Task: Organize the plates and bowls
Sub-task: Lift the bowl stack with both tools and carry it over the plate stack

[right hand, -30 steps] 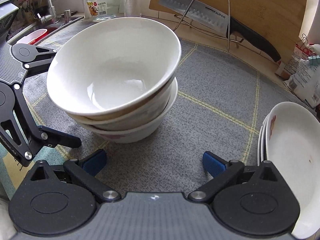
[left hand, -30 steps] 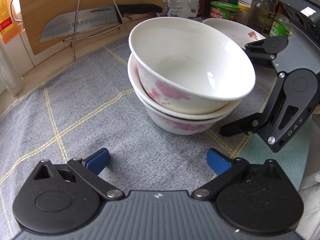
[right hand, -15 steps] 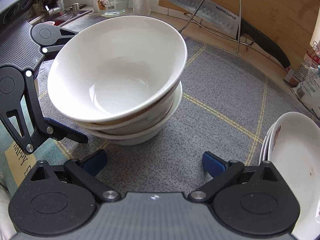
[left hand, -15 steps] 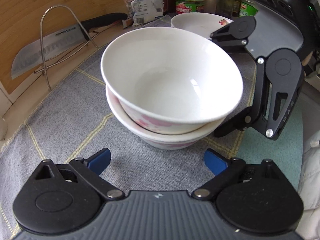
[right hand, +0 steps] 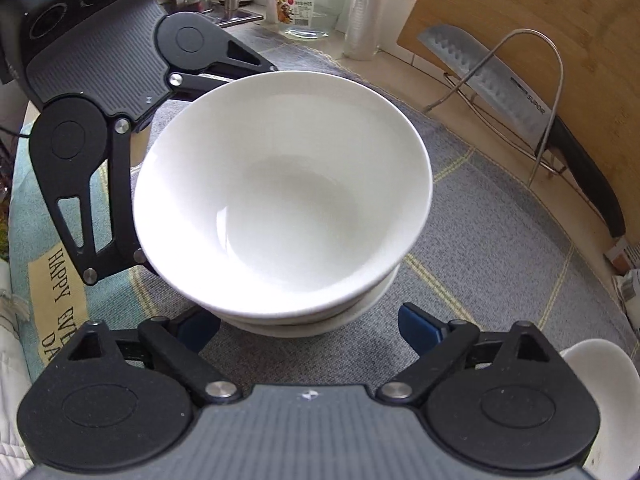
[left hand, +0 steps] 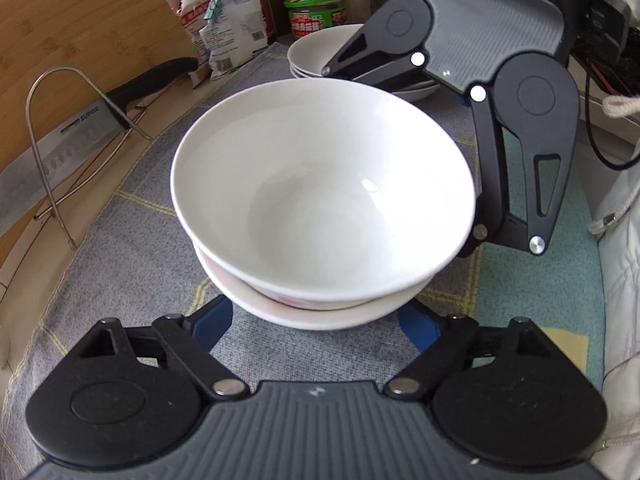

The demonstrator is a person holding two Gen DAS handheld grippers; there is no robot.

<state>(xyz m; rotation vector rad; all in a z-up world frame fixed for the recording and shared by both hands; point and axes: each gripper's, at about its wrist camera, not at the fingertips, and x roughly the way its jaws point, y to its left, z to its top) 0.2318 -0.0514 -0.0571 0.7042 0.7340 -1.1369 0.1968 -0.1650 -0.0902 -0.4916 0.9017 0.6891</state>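
Observation:
A stack of white bowls stands on the grey cloth mat; the lower bowl has pink flowers. My left gripper points down at the stack from the near side. Its jaws are closing, and the blue fingertips flank the bottom bowl without clearly pressing on it. My right gripper faces the same bowls from the opposite side. Its jaws are closing too, with the stack's base between them. A stack of white plates lies behind the bowls and shows again as the plates.
A knife hangs in a wire rack against a wooden cutting board. Jars and food packets stand at the back. A glass jar and a sink tap are beyond the mat. A teal cloth lies beside it.
Both grippers have swung round the bowl stack and rolled, so the bowls now sit centred between each pair of fingers. Both pairs of jaws stand narrower than before.

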